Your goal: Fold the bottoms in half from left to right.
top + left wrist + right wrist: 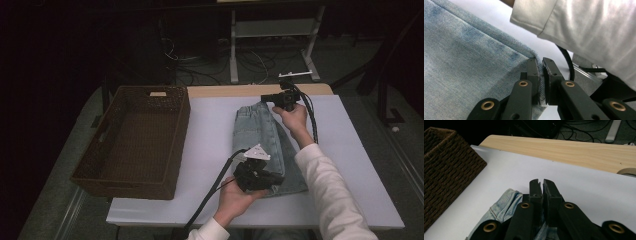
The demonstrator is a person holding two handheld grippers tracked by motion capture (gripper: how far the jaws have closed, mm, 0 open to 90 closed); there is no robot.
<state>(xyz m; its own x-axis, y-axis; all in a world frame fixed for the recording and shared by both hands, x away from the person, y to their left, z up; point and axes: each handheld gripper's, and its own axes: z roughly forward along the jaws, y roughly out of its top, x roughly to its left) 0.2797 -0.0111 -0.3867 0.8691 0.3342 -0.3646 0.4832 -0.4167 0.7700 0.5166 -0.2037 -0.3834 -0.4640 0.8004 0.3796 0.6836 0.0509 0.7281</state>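
A pair of light-blue jeans (260, 135) lies folded lengthwise on the white table cover (210, 125). At its near end, my left gripper (272, 180) is shut on the folded denim edge (534, 53), which runs up between the two black pads (534, 72). A white sleeve (586, 22) crosses above it. At the far end, my right gripper (266, 98) is shut on the jeans' top edge. In the right gripper view, denim (504, 206) bunches to the left of and under the closed jaws of the right gripper (542, 185).
A dark brown woven basket (170, 145) stands on the table's left side, seen close by as the basket (446, 170). A bare wooden strip (574, 150) runs along the table's far edge. Cables and a white stand (270, 30) lie on the floor behind.
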